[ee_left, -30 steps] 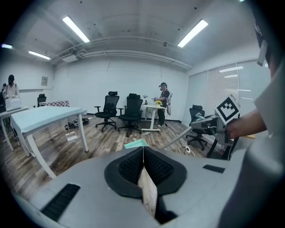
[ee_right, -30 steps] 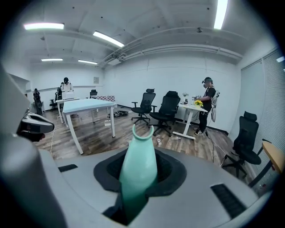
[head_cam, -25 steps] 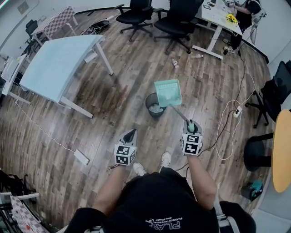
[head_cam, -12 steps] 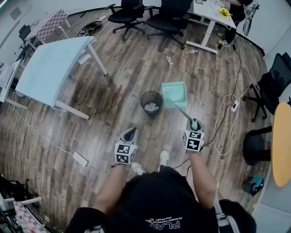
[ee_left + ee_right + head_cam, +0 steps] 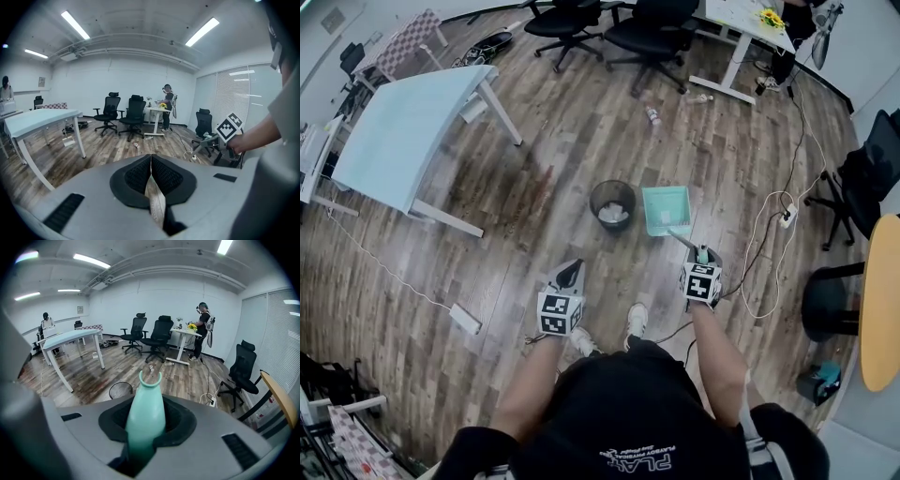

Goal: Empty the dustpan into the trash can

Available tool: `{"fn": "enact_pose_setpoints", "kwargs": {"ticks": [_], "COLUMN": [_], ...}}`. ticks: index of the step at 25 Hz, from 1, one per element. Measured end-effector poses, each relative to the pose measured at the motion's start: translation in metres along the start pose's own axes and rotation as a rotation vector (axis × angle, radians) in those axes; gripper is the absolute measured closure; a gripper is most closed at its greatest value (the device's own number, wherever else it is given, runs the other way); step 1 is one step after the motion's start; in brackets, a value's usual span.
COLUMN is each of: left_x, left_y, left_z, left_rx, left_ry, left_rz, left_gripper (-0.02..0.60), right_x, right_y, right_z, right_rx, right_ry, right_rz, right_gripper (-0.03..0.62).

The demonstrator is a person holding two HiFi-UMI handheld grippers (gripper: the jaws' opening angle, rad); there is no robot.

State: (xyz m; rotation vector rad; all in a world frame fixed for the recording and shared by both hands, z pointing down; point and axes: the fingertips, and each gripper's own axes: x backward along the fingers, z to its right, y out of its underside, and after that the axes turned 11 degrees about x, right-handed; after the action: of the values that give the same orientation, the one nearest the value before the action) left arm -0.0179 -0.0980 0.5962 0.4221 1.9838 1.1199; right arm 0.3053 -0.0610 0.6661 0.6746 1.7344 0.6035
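1. Since the earlier frame the dustpan [image 5: 666, 209] has come off the trash can [image 5: 612, 202]. A second ago it hung tipped over the can's mouth. It now sits just right of the can, clear of the rim, with the tray's open side up. The right gripper [image 5: 702, 255] has come nearer and lower with it.
2. The right gripper is clamped on the dustpan's mint-green handle [image 5: 143, 414]. The jaws stand a little apart, and the handle fills the gap and sticks out beyond them. From this gripper the shaft slopes away to the far left towards the tray.
3. The left gripper [image 5: 571, 274] holds nothing. In the left gripper view its two dark pads meet along a thin line. It hangs near the person, to the left of their shoes [image 5: 635, 322], and it is well apart from the can and the dustpan.
4. The trash can stands upright on the wooden floor [image 5: 722, 159], with pale crumpled scraps [image 5: 614, 214] inside it.
5. From the head view the tray may be resting on the floor or hanging just above it; I cannot tell which.
6. A pale blue table [image 5: 403, 127] stands to the far left. Black office chairs [image 5: 642, 33] stand at the far side, with a small bottle [image 5: 653, 115] lying on the floor in front of them. A white power strip [image 5: 787, 216] lies on the floor to the right.
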Motion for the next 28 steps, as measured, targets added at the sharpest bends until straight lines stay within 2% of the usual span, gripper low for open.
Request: {"fn": "enact_pose_setpoints", "kwargs": {"ticks": [16,28], "left_x": [-0.031,-0.059], "left_y": [-0.008,-0.020], "left_z": [-0.010,-0.026], "left_rx": [0.023,0.052], "left_ry": [-0.026,-0.067], "left_rz": [-0.008,-0.015], "left_gripper": [0.558,0.558], "right_x": [-0.069,-0.126], "right_y": [0.045,0.053], "right_z": [-0.021,-0.034], "right_rx": [-0.030,-0.005], "right_ry": [-0.069,-0.110], "right_rz": [-0.215,-0.291], "right_gripper": [0.494,0.494]}}
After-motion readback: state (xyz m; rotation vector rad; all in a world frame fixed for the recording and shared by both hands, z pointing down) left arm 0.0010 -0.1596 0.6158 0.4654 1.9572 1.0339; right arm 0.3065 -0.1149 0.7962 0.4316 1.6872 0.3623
